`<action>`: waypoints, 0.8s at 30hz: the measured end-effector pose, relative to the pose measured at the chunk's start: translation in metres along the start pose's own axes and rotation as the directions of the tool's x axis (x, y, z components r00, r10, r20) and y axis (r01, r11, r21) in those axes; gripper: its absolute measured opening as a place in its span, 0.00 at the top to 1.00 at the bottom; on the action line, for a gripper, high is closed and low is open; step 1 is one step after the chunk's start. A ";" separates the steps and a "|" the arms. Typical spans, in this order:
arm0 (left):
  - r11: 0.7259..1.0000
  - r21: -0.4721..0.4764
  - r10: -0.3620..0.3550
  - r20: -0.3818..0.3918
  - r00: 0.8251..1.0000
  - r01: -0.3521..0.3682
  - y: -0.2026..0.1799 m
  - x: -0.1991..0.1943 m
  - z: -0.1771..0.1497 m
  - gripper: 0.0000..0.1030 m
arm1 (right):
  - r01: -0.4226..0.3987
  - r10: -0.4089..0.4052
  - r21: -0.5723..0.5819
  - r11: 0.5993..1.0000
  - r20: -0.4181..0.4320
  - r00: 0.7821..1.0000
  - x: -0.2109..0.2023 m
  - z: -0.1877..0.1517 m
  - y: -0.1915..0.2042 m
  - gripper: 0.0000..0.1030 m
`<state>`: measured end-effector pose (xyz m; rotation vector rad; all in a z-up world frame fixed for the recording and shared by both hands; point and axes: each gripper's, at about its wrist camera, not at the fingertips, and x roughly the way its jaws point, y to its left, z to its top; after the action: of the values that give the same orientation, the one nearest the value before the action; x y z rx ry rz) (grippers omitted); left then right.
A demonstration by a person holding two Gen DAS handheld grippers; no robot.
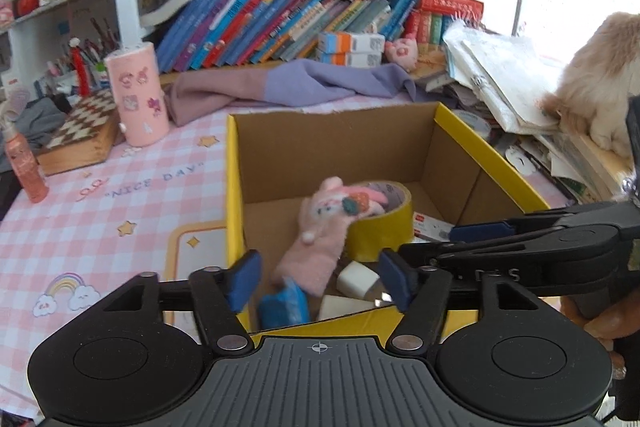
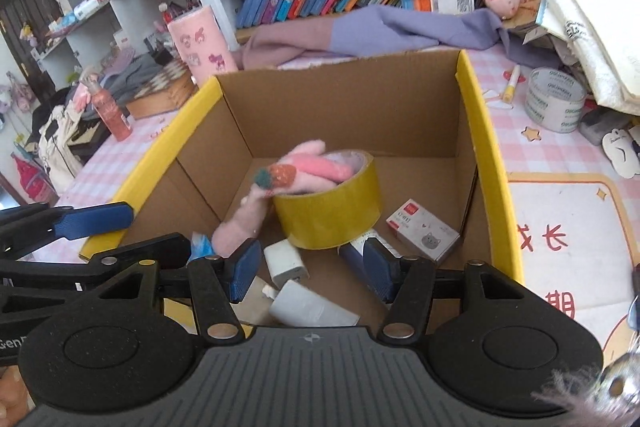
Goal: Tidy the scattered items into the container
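Pink plush sock (image 1: 320, 227) is lying in the cardboard box (image 1: 234, 187), draped over the yellow tape roll (image 1: 380, 223); drop step looks done. Left gripper (image 1: 320, 279) and right gripper (image 2: 312, 273) are hovering over the box's 6 o'clock edge, jaws spread, gripping nothing. Next: right one going for the clear tape roll (image 2: 554, 99) on the counter (image 2: 560, 163) at 2 o'clock.

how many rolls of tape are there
2. A yellow tape roll stands inside the cardboard box, with the pink plush draped over it. A clear tape roll sits on the tablecloth to the right of the box. Others may be hidden in the clutter.
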<state>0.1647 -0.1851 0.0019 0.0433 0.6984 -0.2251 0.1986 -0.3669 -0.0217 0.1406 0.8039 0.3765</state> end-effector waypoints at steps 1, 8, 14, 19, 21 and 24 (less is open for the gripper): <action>1.000 -0.003 0.001 0.006 1.000 -0.001 0.000 -0.002 0.001 0.31 | 0.001 -0.001 0.001 1.000 0.011 1.000 -0.003 -0.001 0.000 0.45; 0.999 -0.022 0.043 0.048 0.998 -0.042 -0.003 -0.021 -0.002 0.23 | 0.028 -0.026 -0.023 0.999 0.079 0.997 -0.020 -0.005 0.008 0.42; 0.997 -0.045 0.063 0.053 0.997 -0.061 0.002 -0.031 -0.012 0.18 | 0.046 -0.042 -0.028 0.999 0.114 0.993 -0.030 -0.013 0.015 0.40; 0.998 -0.033 0.053 0.073 0.996 -0.051 0.004 -0.038 -0.015 0.17 | 0.081 -0.077 -0.020 0.996 0.149 0.986 -0.042 -0.020 0.024 0.38; 0.999 -0.028 0.045 0.085 0.995 -0.043 0.006 -0.043 -0.016 0.17 | 0.098 -0.094 -0.016 0.995 0.163 0.982 -0.046 -0.023 0.030 0.38; 0.999 -0.030 0.035 0.092 0.995 -0.033 0.011 -0.050 -0.021 0.16 | 0.126 -0.122 -0.009 0.992 0.184 0.975 -0.052 -0.028 0.039 0.38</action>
<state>0.1164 -0.1619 0.0174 0.0171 0.6082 -0.1832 0.1345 -0.3507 0.0042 0.1034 0.6230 0.2499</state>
